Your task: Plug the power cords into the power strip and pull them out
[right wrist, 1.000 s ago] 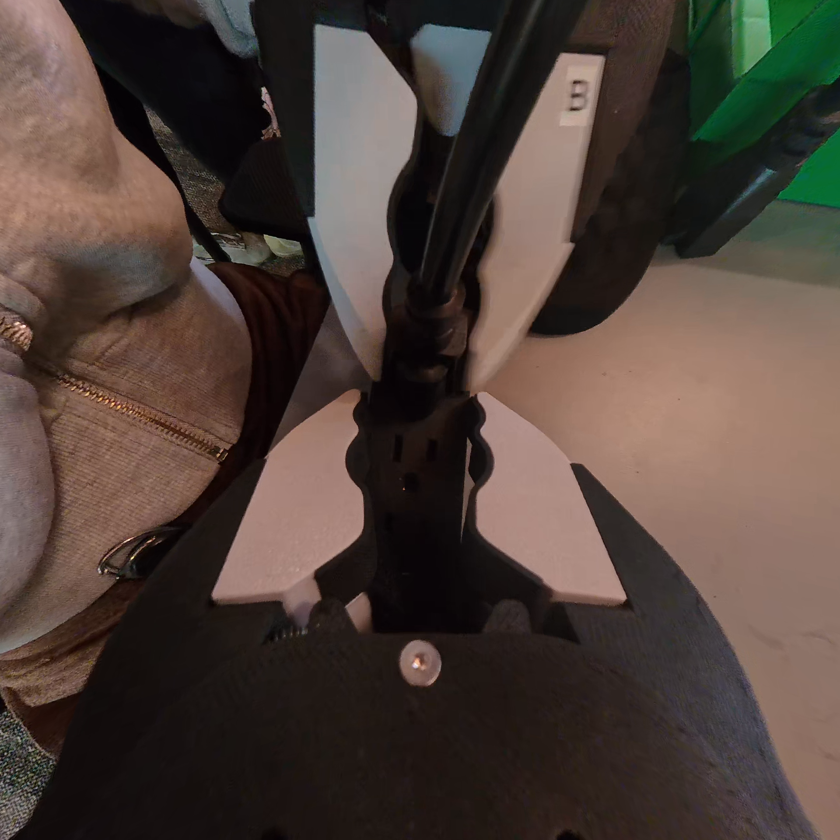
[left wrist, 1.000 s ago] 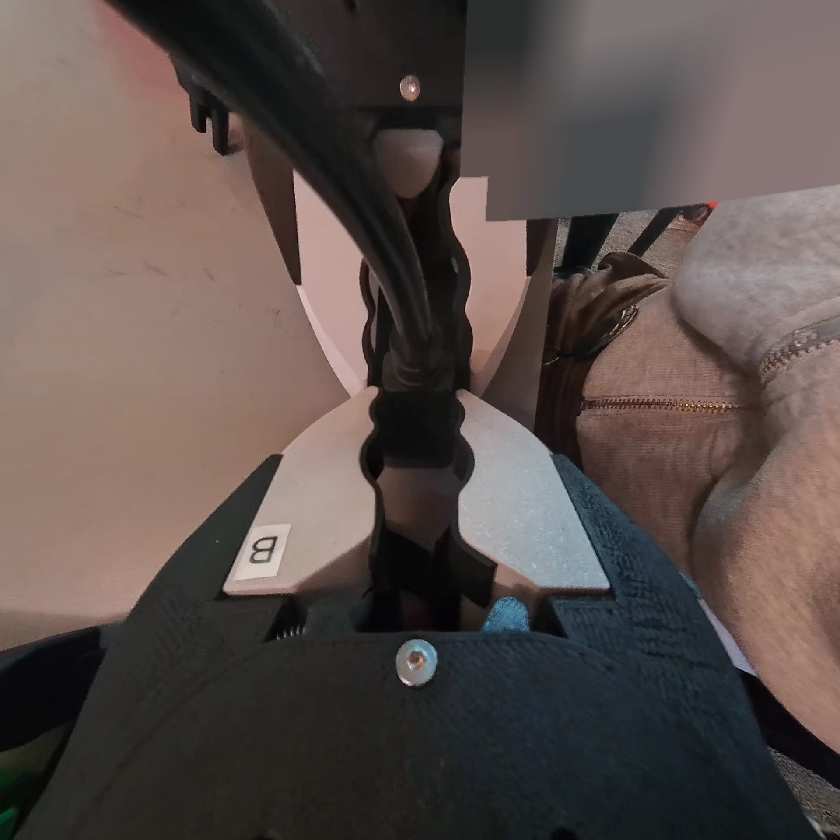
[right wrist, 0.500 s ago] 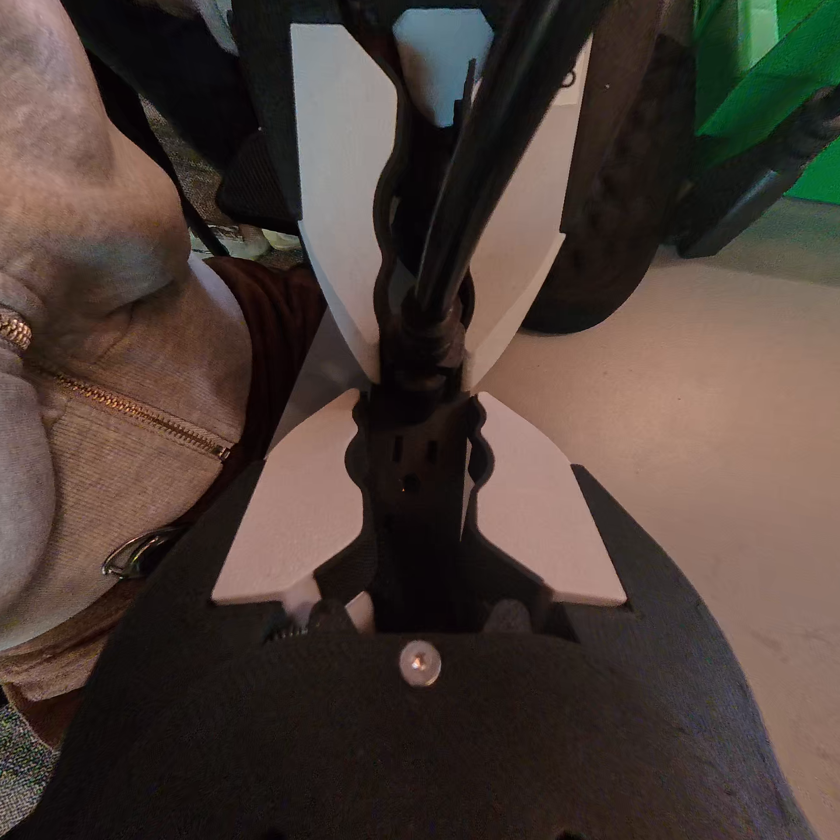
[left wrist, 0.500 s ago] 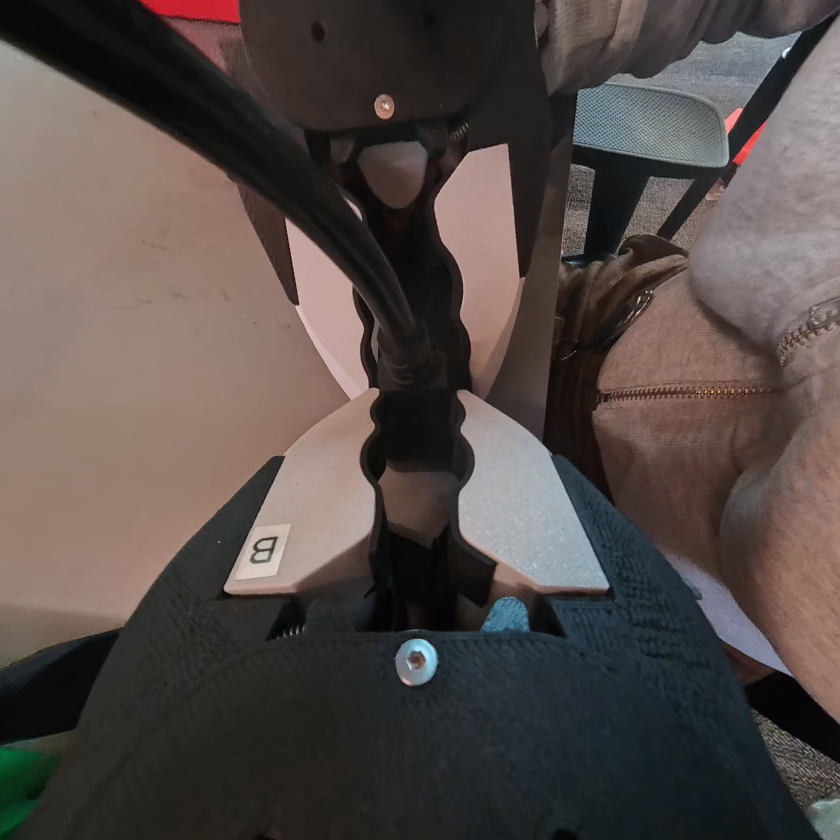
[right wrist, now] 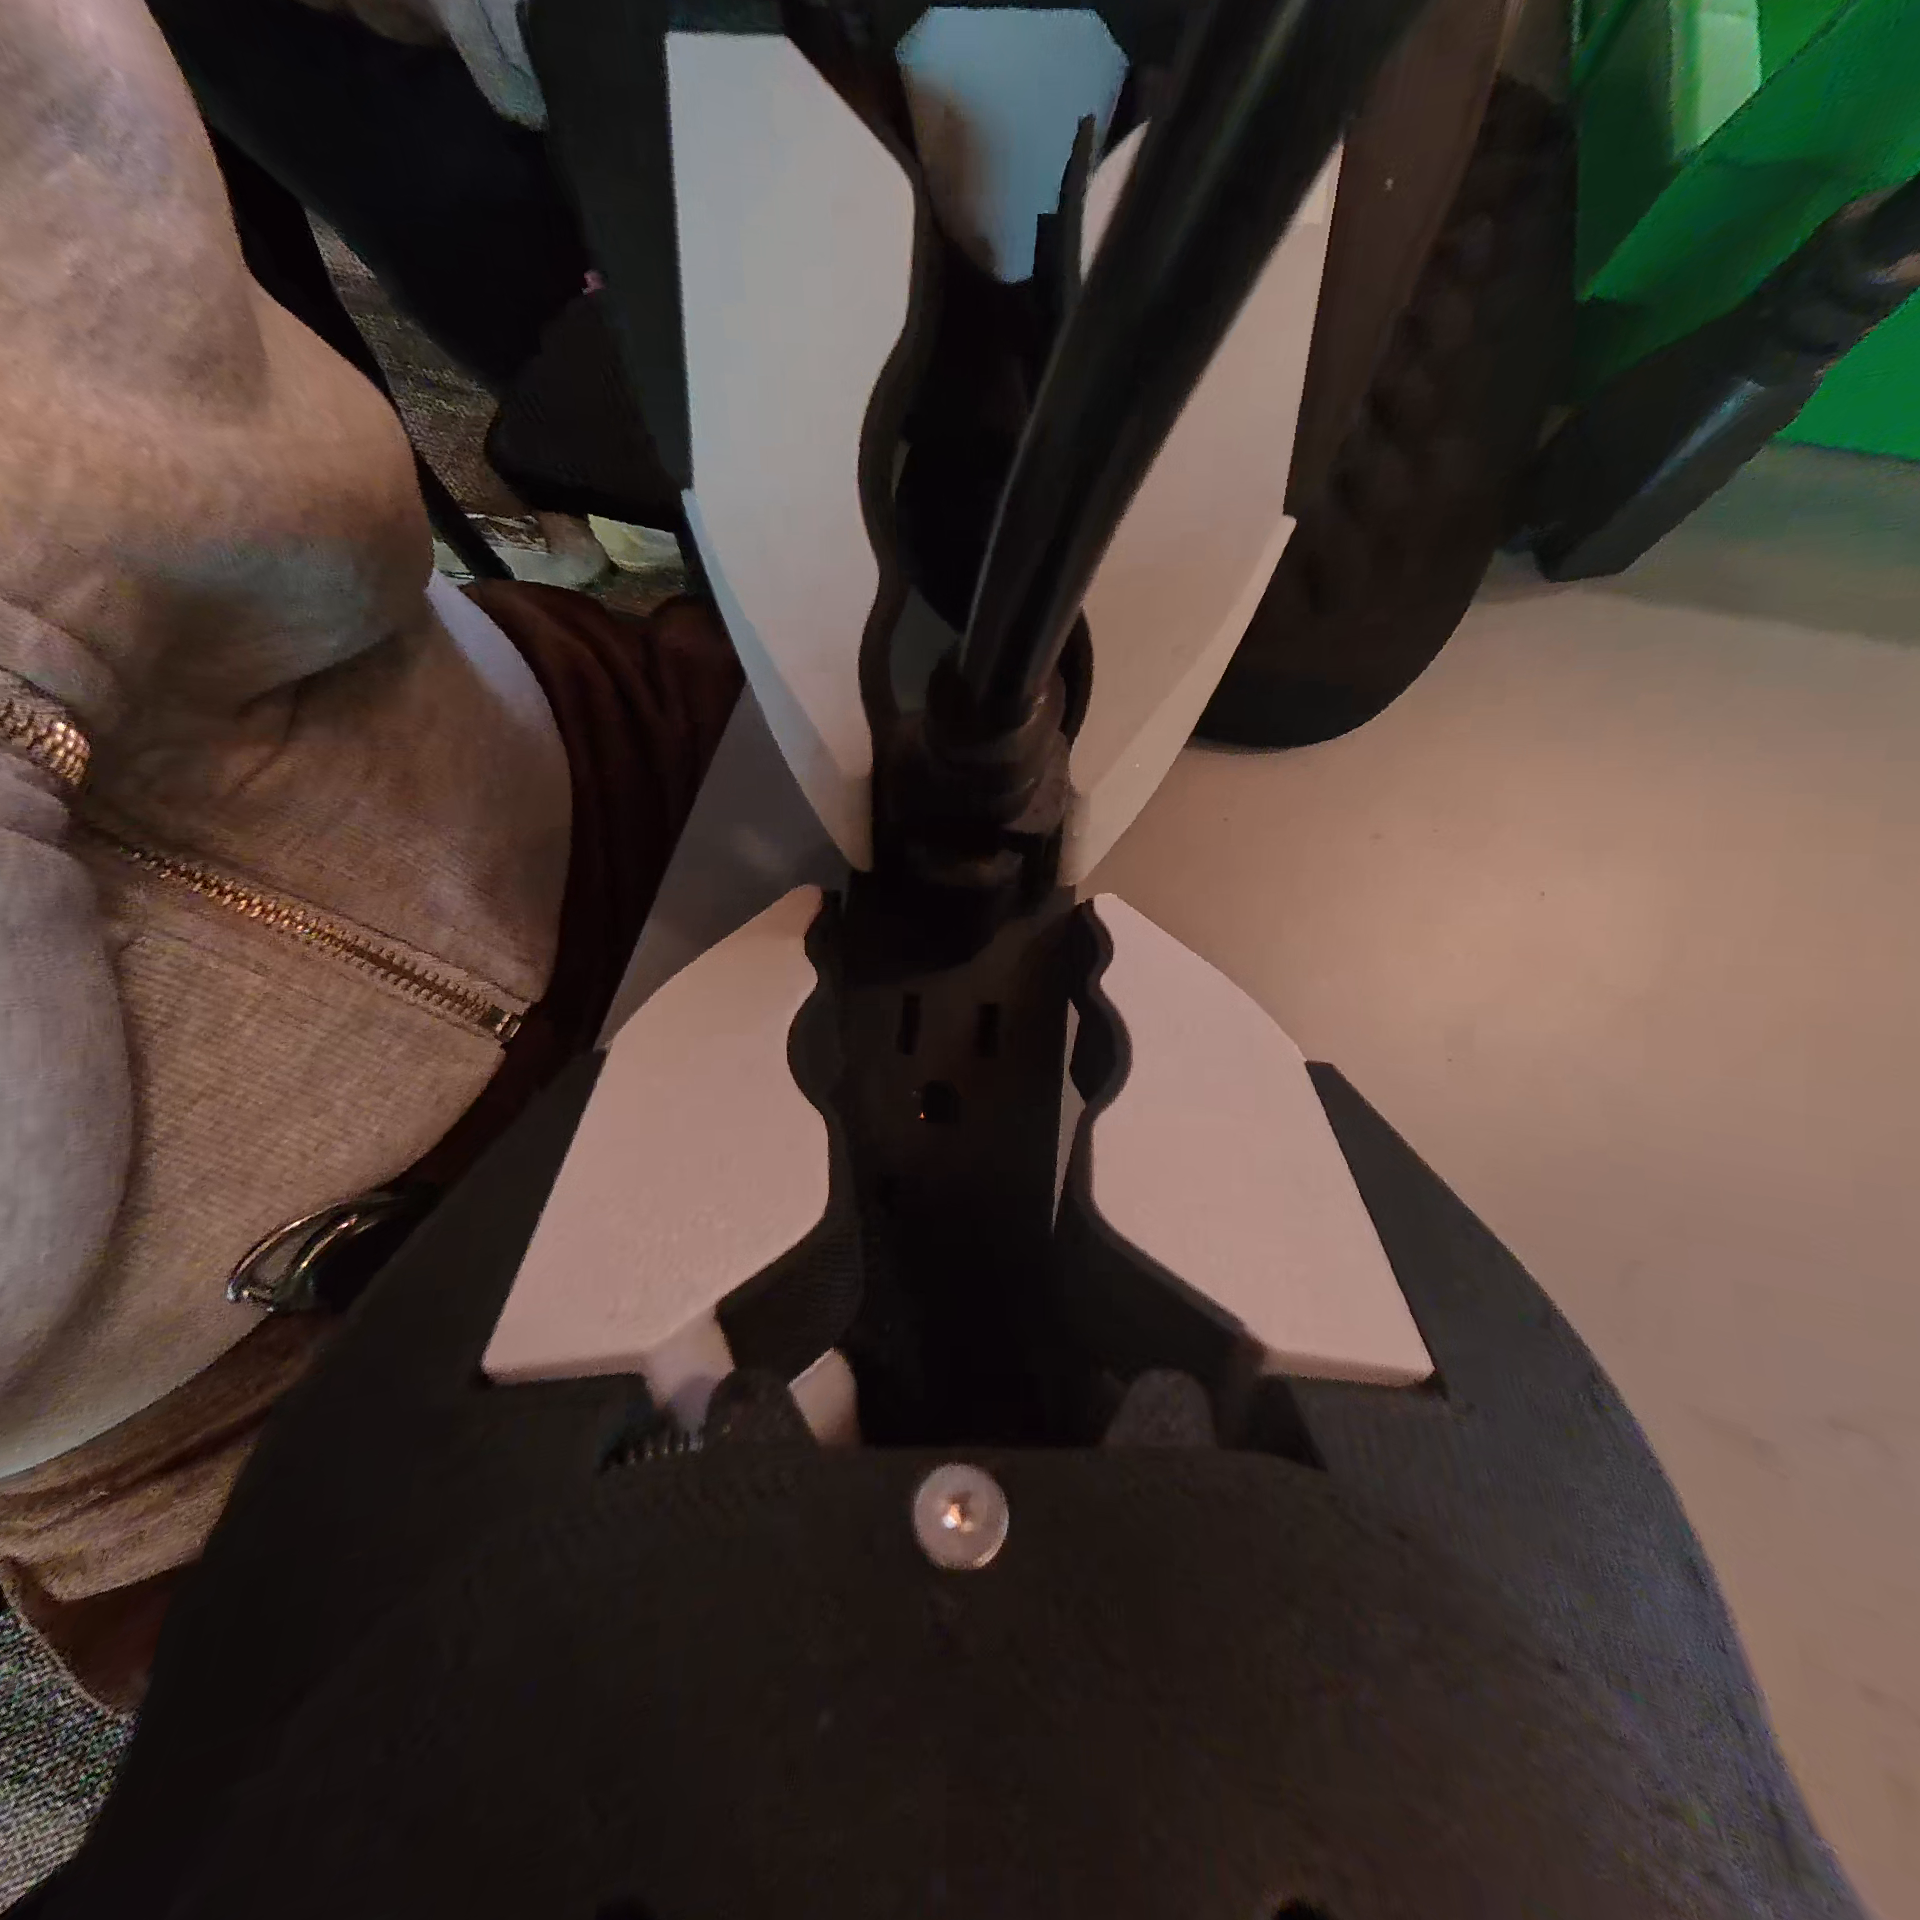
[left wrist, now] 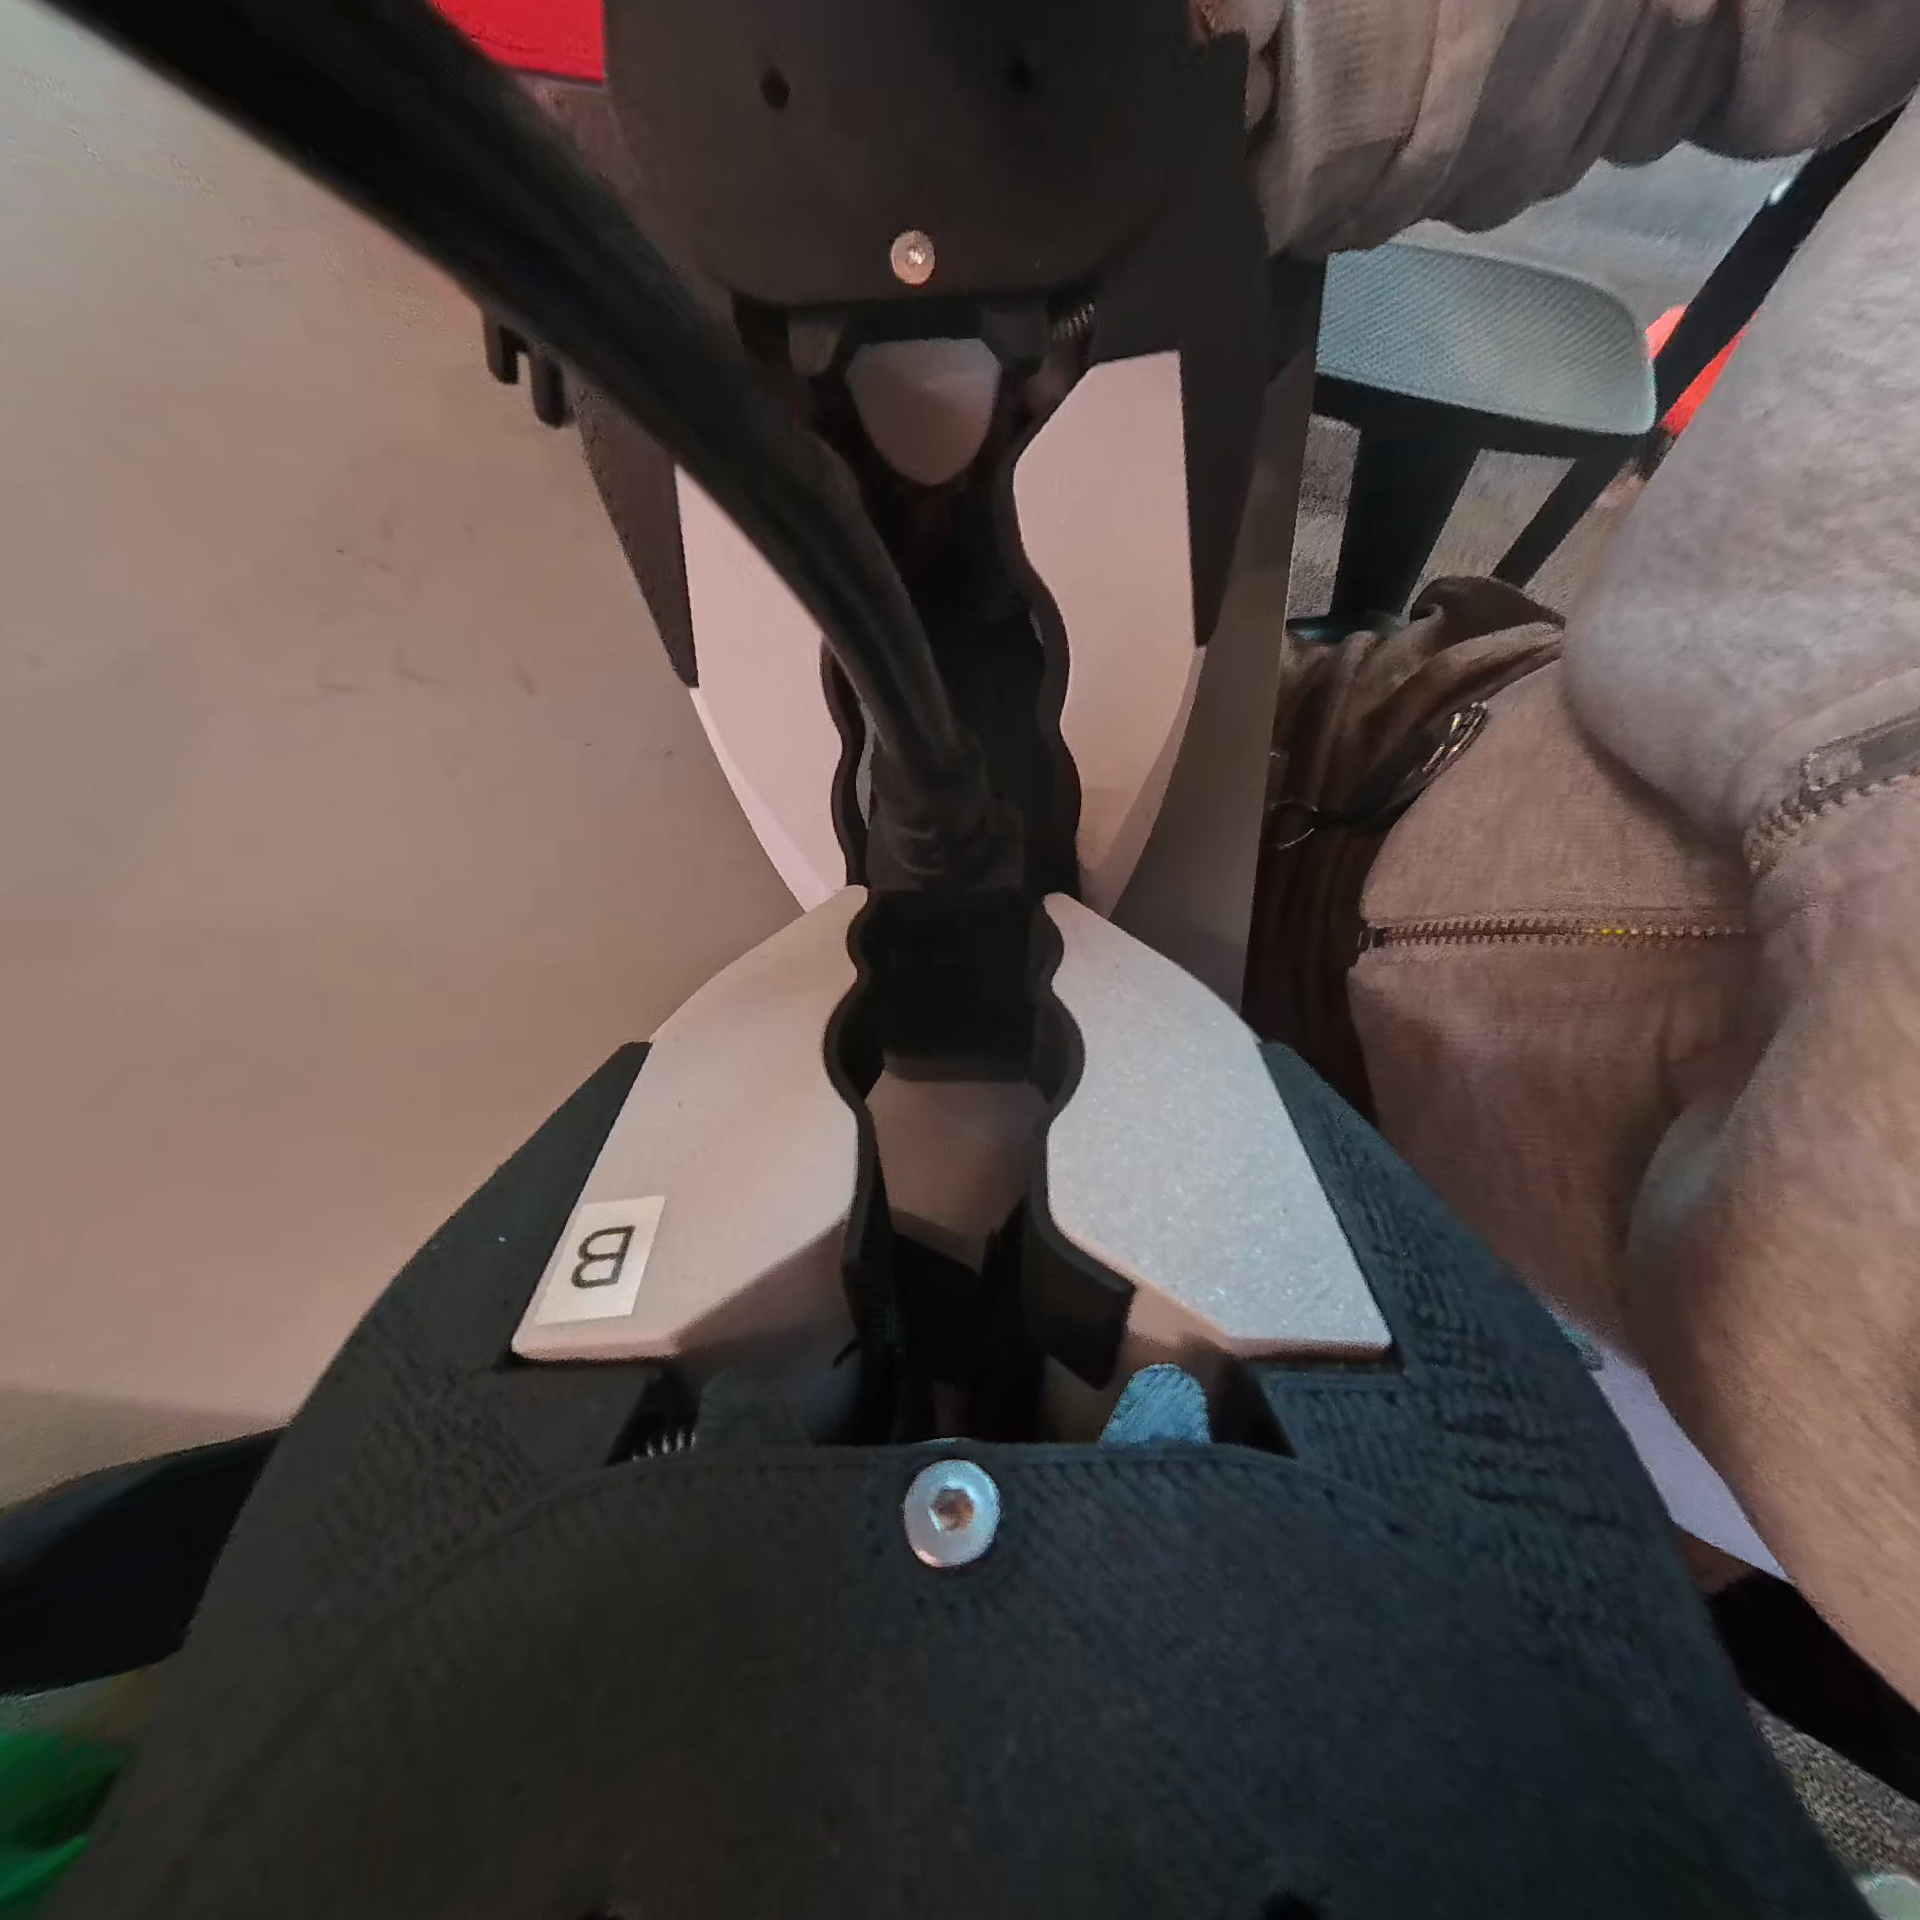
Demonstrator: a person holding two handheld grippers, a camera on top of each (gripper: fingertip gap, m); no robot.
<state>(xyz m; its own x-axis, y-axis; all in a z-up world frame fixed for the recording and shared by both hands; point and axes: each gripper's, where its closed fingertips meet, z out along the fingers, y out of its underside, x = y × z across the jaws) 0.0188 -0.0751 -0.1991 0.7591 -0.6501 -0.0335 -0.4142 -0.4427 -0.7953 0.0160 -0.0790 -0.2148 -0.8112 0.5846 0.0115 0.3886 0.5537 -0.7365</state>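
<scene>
A grey chair (left wrist: pixel 1475 343) stands behind a beige zipped jacket (left wrist: pixel 1558 1039).

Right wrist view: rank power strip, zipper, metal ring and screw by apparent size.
1. power strip, the part showing between the fingers
2. zipper, long but thin
3. metal ring
4. screw, smallest, though it is nearest the camera and so looks bigger than it is
</scene>
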